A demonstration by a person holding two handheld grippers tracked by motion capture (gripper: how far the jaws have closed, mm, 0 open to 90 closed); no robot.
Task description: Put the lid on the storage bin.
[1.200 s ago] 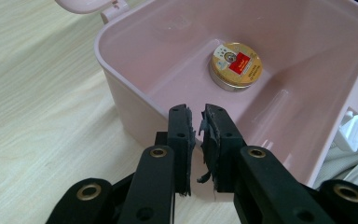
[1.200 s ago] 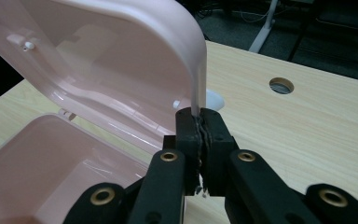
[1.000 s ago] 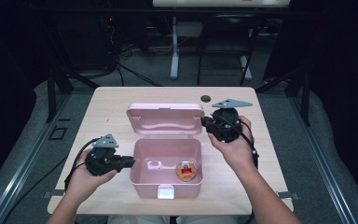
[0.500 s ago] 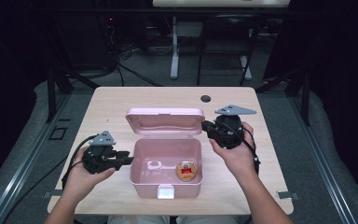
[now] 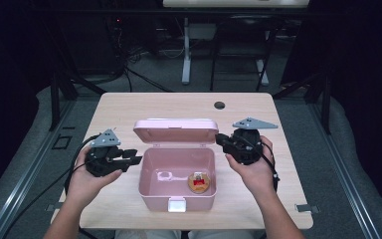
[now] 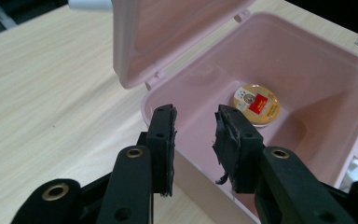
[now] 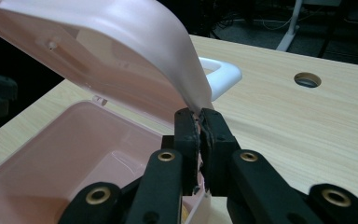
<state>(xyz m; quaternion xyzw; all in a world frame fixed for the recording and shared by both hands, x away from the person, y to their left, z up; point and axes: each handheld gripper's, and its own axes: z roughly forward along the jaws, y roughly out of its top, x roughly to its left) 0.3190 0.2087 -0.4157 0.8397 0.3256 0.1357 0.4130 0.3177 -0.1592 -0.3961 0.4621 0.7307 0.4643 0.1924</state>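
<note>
A pink box (image 5: 151, 199) stands mid-table with its lid (image 5: 175, 131) raised at the back. A round gold tin with a red label (image 5: 198, 182) lies on the box floor, right of centre. My right gripper (image 5: 219, 139) is shut on the lid's right edge; in the right gripper view the pads (image 7: 199, 126) pinch the lid's rim (image 7: 121, 46). My left gripper (image 5: 135, 160) hovers just left of the box, pointing at it. Its jaws have just been opening and stand apart (image 6: 195, 135) with nothing between them. Beyond them lies the tin (image 6: 255, 103).
The wooden table (image 5: 129, 107) has a round cable hole (image 5: 219, 105) at the back. A white handle (image 7: 221, 74) on the lid shows behind it. A white latch (image 5: 177, 205) sits at the box's front. Dark floor and desk legs lie beyond the table.
The left gripper's jaws have spread apart and the left hand has lifted a little beside the box. The right gripper stays on the lid.
</note>
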